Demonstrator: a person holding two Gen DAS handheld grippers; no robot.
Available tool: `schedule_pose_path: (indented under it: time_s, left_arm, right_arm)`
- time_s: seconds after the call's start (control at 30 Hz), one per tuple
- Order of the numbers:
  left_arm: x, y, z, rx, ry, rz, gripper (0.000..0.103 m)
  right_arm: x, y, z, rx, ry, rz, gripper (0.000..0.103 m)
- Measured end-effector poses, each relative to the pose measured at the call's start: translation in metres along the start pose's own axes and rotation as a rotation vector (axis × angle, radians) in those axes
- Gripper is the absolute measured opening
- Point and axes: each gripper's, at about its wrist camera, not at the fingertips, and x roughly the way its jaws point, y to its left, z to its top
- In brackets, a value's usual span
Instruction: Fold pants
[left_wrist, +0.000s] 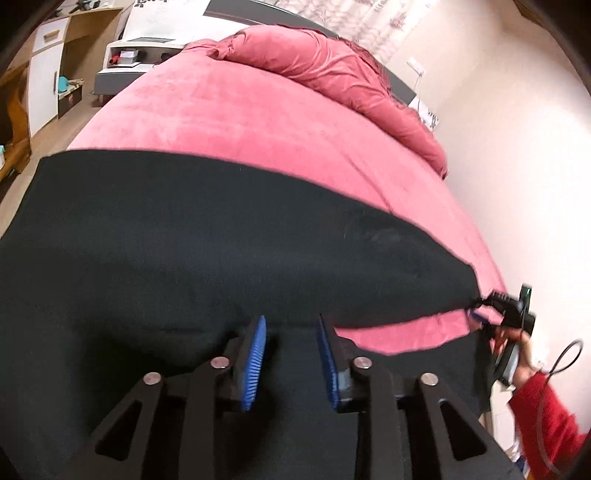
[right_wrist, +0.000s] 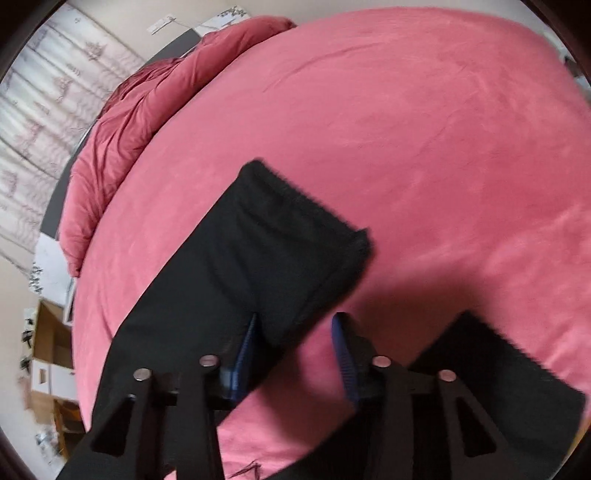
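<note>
Black pants (left_wrist: 207, 236) are being seen spread flat across a pink bed cover (left_wrist: 229, 122), waist end wide and close in the left wrist view. Their two legs are being shown apart in the right wrist view, one leg (right_wrist: 266, 251) running away from the camera to a frayed cuff, the other (right_wrist: 491, 362) lying at lower right, with a strip of pink cover between them.

Left gripper (left_wrist: 291, 360): jaws are being held apart, blue pads facing each other, nothing clamped between them. It is being held low over the near edge of the pants; contact with the cloth cannot be told.

Right gripper (right_wrist: 299, 354): jaws are being held apart as well. Its left blue pad (right_wrist: 245, 352) is being seen against the inner edge of the nearer leg, the other pad over bare pink cover. Nothing is being gripped. From the left wrist view the same gripper (left_wrist: 480, 308) is being glimpsed at the far right edge of the pants, carried by a hand (left_wrist: 517, 354) in a red sleeve (left_wrist: 546, 413).

A bunched pink duvet (left_wrist: 332, 70) is being seen at the head of the bed. Patterned curtains (right_wrist: 40, 122) are hanging beyond it. A wooden desk with white cabinet doors (left_wrist: 48, 74) is standing at upper left of the left wrist view.
</note>
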Motion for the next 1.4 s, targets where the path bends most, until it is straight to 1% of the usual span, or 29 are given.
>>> schedule_pose_path:
  time_s: [0.03, 0.07, 0.13, 0.17, 0.2, 0.23, 0.27, 0.33, 0.4, 0.47, 0.53, 0.6, 0.63, 0.73, 0.77, 0.83, 0.87, 0.9, 0.97, 1.0, 1.07, 1.13, 1.17, 1.2, 1.23, 1.27, 1.3, 1.37, 1.4]
  left_arm:
    - [-0.002, 0.003, 0.006, -0.014, -0.002, 0.002, 0.031]
    - [-0.004, 0.008, 0.016, -0.033, -0.005, 0.009, 0.032]
    - [-0.005, 0.017, 0.035, -0.065, -0.017, 0.033, 0.033]
    - [-0.005, 0.022, 0.046, -0.087, -0.024, 0.047, 0.034]
    - [-0.002, 0.023, 0.052, -0.098, -0.025, 0.054, 0.035]
    - [0.002, 0.028, 0.063, -0.116, -0.021, 0.072, 0.037]
    - [0.007, 0.029, 0.069, -0.132, -0.005, 0.095, 0.038]
    - [0.026, 0.036, 0.087, -0.192, 0.059, 0.148, 0.038]
    - [0.042, 0.045, 0.099, -0.250, 0.128, 0.167, 0.038]
    - [0.058, 0.057, 0.112, -0.338, 0.183, 0.181, 0.038]
    - [0.065, 0.065, 0.119, -0.383, 0.198, 0.205, 0.038]
    - [0.073, 0.070, 0.127, -0.405, 0.222, 0.241, 0.038]
    - [0.078, 0.071, 0.133, -0.416, 0.218, 0.260, 0.038]
    - [0.092, 0.069, 0.148, -0.430, 0.235, 0.328, 0.038]
    - [0.098, 0.069, 0.151, -0.439, 0.244, 0.345, 0.038]
    - [0.109, 0.069, 0.155, -0.440, 0.269, 0.389, 0.040]
    - [0.113, 0.068, 0.157, -0.435, 0.272, 0.414, 0.041]
    - [0.115, 0.069, 0.160, -0.430, 0.269, 0.425, 0.044]
    - [0.120, 0.064, 0.166, -0.414, 0.255, 0.453, 0.046]
    - [0.128, 0.061, 0.174, -0.411, 0.254, 0.460, 0.047]
    - [0.132, 0.059, 0.173, -0.405, 0.242, 0.469, 0.048]
    - [0.134, 0.055, 0.172, -0.415, 0.220, 0.462, 0.049]
    - [0.133, 0.056, 0.170, -0.421, 0.214, 0.458, 0.049]
    - [0.133, 0.056, 0.169, -0.428, 0.209, 0.454, 0.049]
    - [0.135, 0.052, 0.168, -0.431, 0.206, 0.449, 0.049]
    - [0.134, 0.051, 0.164, -0.432, 0.201, 0.444, 0.049]
    - [0.121, 0.058, 0.150, -0.432, 0.198, 0.442, 0.046]
    - [0.120, 0.061, 0.146, -0.420, 0.193, 0.443, 0.039]
    - [0.118, 0.060, 0.144, -0.414, 0.186, 0.442, 0.031]
  right_arm:
    - [-0.009, 0.002, 0.002, -0.014, -0.029, -0.044, 0.043]
    - [-0.016, 0.005, 0.004, -0.029, -0.049, -0.066, 0.046]
    - [-0.033, 0.021, 0.006, -0.092, -0.106, -0.088, 0.046]
    - [-0.039, 0.029, 0.007, -0.126, -0.123, -0.086, 0.049]
    - [-0.043, 0.043, 0.008, -0.174, -0.130, -0.080, 0.057]
    - [-0.043, 0.056, 0.008, -0.216, -0.124, -0.075, 0.061]
    - [-0.041, 0.072, 0.007, -0.265, -0.109, -0.061, 0.064]
    - [-0.031, 0.100, 0.006, -0.319, -0.065, -0.038, 0.064]
    - [-0.011, 0.129, 0.004, -0.354, 0.018, -0.031, 0.065]
    - [0.007, 0.153, 0.002, -0.371, 0.081, -0.039, 0.065]
    - [0.022, 0.174, -0.006, -0.391, 0.130, -0.054, 0.065]
    - [0.041, 0.200, -0.014, -0.409, 0.180, -0.087, 0.065]
    - [0.049, 0.211, -0.018, -0.409, 0.203, -0.105, 0.065]
    - [0.068, 0.236, -0.030, -0.375, 0.258, -0.161, 0.066]
    - [0.072, 0.243, -0.033, -0.368, 0.263, -0.168, 0.066]
    - [0.080, 0.260, -0.040, -0.393, 0.261, -0.185, 0.071]
    - [0.083, 0.266, -0.045, -0.414, 0.258, -0.205, 0.075]
    - [0.087, 0.271, -0.049, -0.437, 0.256, -0.233, 0.076]
    - [0.094, 0.277, -0.058, -0.461, 0.244, -0.283, 0.079]
    - [0.096, 0.277, -0.061, -0.468, 0.238, -0.294, 0.080]
    - [0.097, 0.278, -0.070, -0.508, 0.214, -0.314, 0.080]
    - [0.093, 0.277, -0.076, -0.533, 0.186, -0.314, 0.077]
    - [0.090, 0.277, -0.079, -0.546, 0.177, -0.309, 0.068]
    - [0.085, 0.275, -0.081, -0.563, 0.162, -0.298, 0.052]
    - [0.082, 0.273, -0.085, -0.574, 0.152, -0.288, 0.040]
    - [0.077, 0.272, -0.088, -0.593, 0.141, -0.285, 0.020]
    - [0.074, 0.271, -0.092, -0.604, 0.137, -0.279, 0.016]
    - [0.064, 0.264, -0.095, -0.600, 0.136, -0.237, 0.011]
    - [0.059, 0.259, -0.095, -0.588, 0.134, -0.217, 0.009]
